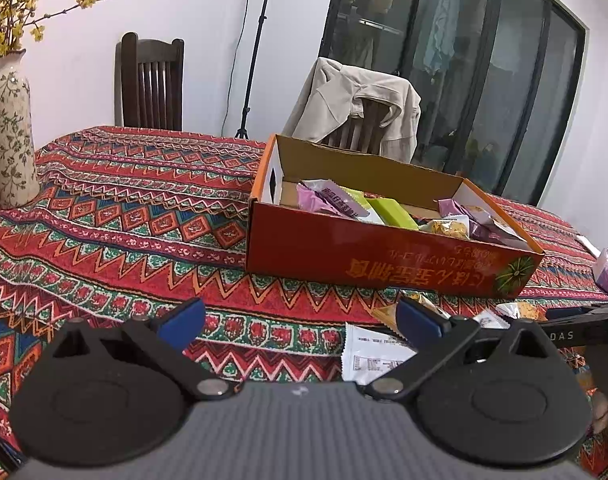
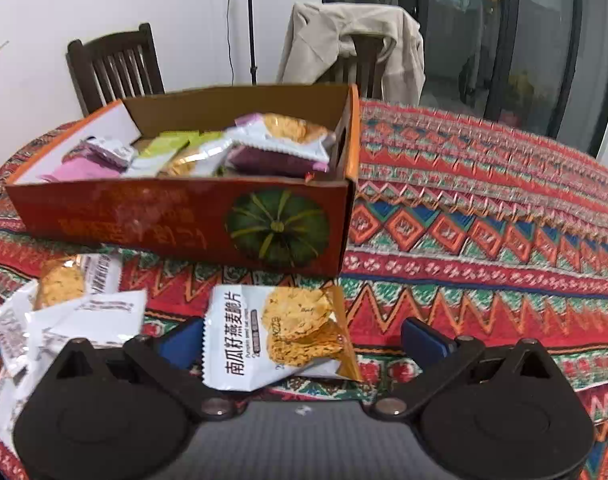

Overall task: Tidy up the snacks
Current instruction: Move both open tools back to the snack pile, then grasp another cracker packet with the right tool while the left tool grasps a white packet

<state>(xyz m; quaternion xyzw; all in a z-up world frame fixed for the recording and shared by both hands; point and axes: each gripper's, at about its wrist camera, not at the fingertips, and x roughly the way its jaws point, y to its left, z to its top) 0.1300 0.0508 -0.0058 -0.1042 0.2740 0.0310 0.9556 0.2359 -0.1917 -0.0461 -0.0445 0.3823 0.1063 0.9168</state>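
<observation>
Your right gripper (image 2: pixel 302 338) is spread wide around a white oat-crisp packet (image 2: pixel 272 336) lying flat on the patterned tablecloth (image 2: pixel 484 240) before the orange snack box (image 2: pixel 184 220), your left gripper (image 1: pixel 300 320) spread and empty; the packet looks light, crinkly, slippery and breakable, so pinch its sealed edge gently.

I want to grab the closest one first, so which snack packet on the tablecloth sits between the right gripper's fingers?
The oat crisp packet lying face up, alone, between the open right gripper fingers; the other loose packets are piled to its left.
</observation>
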